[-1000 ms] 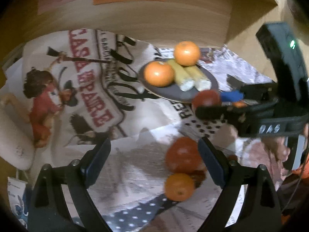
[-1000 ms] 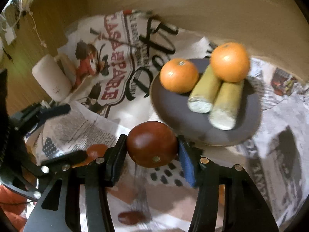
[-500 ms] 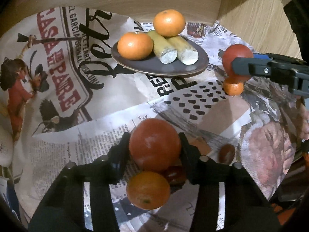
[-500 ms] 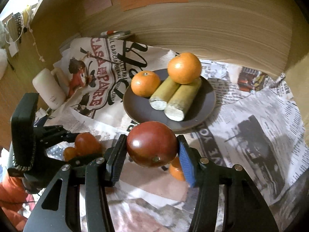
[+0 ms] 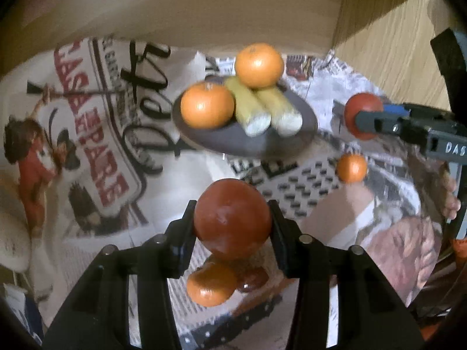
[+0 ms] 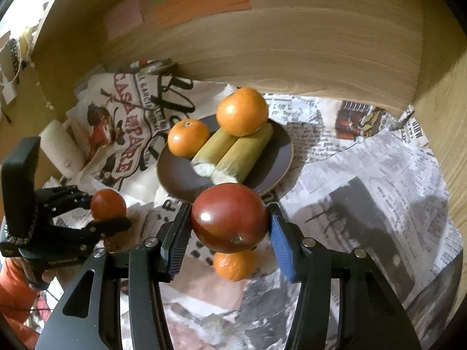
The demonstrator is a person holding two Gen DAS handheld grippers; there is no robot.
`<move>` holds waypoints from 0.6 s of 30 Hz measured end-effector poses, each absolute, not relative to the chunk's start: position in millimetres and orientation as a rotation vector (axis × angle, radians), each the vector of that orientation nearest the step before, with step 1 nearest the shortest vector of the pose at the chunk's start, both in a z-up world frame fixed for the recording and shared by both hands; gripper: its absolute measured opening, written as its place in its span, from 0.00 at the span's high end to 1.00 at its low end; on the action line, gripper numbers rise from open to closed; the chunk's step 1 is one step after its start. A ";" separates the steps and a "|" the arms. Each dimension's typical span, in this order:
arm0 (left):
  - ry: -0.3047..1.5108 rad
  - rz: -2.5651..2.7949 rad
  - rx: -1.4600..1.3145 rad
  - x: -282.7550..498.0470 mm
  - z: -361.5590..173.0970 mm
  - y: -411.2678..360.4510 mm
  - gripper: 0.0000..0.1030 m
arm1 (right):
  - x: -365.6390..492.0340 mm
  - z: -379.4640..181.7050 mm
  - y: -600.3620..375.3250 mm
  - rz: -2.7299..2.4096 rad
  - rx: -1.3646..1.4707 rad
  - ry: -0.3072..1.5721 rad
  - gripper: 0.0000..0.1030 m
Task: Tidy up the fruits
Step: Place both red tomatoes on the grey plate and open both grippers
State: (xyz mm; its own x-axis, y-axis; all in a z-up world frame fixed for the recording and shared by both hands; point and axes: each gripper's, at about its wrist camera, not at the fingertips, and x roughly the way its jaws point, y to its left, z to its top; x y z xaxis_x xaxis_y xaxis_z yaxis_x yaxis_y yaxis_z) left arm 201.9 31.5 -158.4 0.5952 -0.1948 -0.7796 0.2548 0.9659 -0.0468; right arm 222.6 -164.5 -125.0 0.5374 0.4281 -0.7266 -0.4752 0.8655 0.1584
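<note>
Both views: warm, dim indoor light, strong fisheye bending, black vignette at the corners. Left wrist view is motion-blurred: newspaper (image 5: 122, 134) print smeared, plate (image 5: 245, 137) rim soft, oranges (image 5: 207, 105) soft-edged; the held tomato (image 5: 232, 218) is fairly sharp, matte, no strong glare. Right wrist view is sharper, print legible near the plate (image 6: 181, 175). Daylight blows out the top-left corner there. Small specular highlights sit on the dark tomato (image 6: 229, 217) and on the top orange (image 6: 242, 111). Plate casts a shadow toward the right edge of the newspaper (image 6: 364, 175); a dark shadow patch lies near the right wall. Gripper bodies read near-black, little detail.
</note>
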 end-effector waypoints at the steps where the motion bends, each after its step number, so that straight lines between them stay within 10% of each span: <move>1: 0.890 -0.265 0.068 205.9 -155.0 30.4 0.56 | 224.5 -124.0 -165.3 0.537 -0.061 0.845 0.53; 18: 0.921 -0.324 0.031 272.2 -154.3 13.6 0.55 | 269.9 -128.4 -155.8 0.517 -0.109 0.867 0.53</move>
